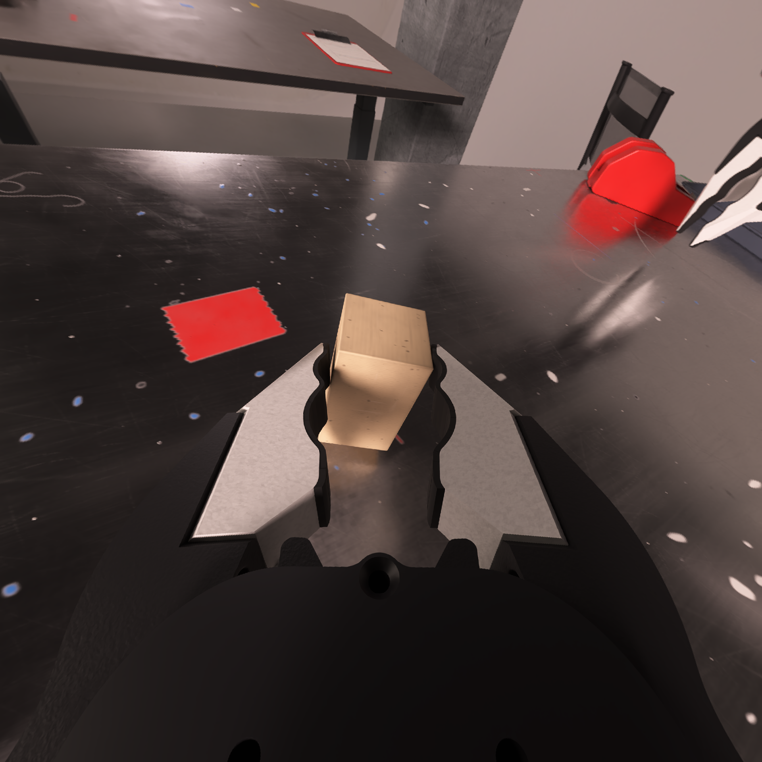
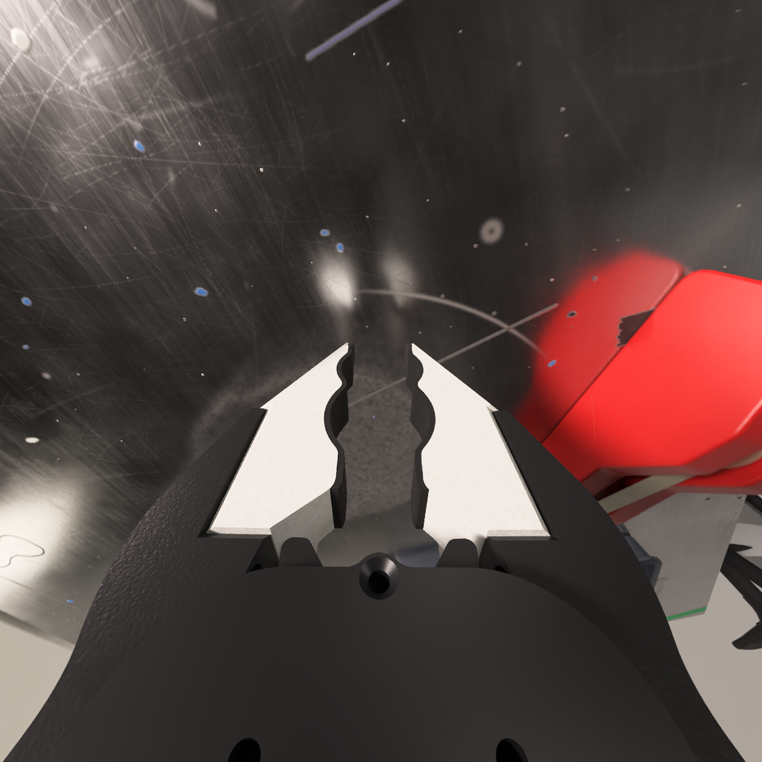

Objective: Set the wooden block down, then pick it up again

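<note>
Between the left gripper point(image 1: 379, 354) tips, the block point(image 1: 377, 371) is clamped, tilted.
Its long axis is leaned toward 1 o'clock above the table point(image 1: 123, 255); the right gripper point(image 2: 379, 350) is kept parted, empty.

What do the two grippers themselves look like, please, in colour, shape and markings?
Both match. The left gripper and right gripper each have a matte black, lightly textured body, rounded at the base, with a small round hole at the centre. Two pale grey-white fingers taper to points, with black wavy inner pads. No cables or markings show.

Left gripper point(image 1: 379, 350) clamped, right gripper point(image 2: 379, 348) parted
</note>
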You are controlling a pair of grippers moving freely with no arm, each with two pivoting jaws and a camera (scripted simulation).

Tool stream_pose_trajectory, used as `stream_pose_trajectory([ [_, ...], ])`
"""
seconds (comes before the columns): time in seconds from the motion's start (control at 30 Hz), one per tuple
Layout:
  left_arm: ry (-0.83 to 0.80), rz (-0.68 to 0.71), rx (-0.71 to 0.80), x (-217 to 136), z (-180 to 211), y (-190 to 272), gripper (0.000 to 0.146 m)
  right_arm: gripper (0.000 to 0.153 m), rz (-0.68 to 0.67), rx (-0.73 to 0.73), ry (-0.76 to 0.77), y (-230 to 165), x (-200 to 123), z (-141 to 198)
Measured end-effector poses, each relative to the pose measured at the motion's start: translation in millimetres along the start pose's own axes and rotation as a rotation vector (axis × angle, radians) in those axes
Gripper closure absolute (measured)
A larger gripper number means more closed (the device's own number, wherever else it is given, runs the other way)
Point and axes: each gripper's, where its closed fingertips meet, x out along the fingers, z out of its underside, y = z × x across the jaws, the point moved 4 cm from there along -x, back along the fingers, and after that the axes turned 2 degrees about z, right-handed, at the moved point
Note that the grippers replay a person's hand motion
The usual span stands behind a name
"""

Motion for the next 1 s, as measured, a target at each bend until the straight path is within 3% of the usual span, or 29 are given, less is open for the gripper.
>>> stream_pose_trajectory([
  [0.27,-0.013,0.07,0.005,-5.5,-4.1,32.0,0.098,0.131,-0.048,-0.018,-0.035,2.3,8.4,0.6],
  [0.43,0.027,0.202,-0.048,-0.3,-21.2,66.1,0.098,0.131,-0.069,-0.013,0.076,-1.7,-6.2,-1.2],
  [0.63,0.038,0.536,-0.094,38.0,-70.7,148.7,0.098,0.131,-0.077,-0.047,0.348,-22.5,-46.4,-8.3],
  [0.8,-0.066,0.792,-0.09,76.8,-101.8,230.5,0.098,0.132,-0.132,-0.042,0.536,-48.5,-75.3,-15.6],
  [0.9,-0.137,0.89,-0.11,95.9,-104.2,270.7,0.098,0.132,-0.166,-0.061,0.576,-68.1,-85.1,-19.5],
  [1.0,-0.212,0.896,-0.079,117.4,-99.7,299.4,0.098,0.132,-0.189,-0.097,0.578,-85.3,-91.2,-23.4],
])
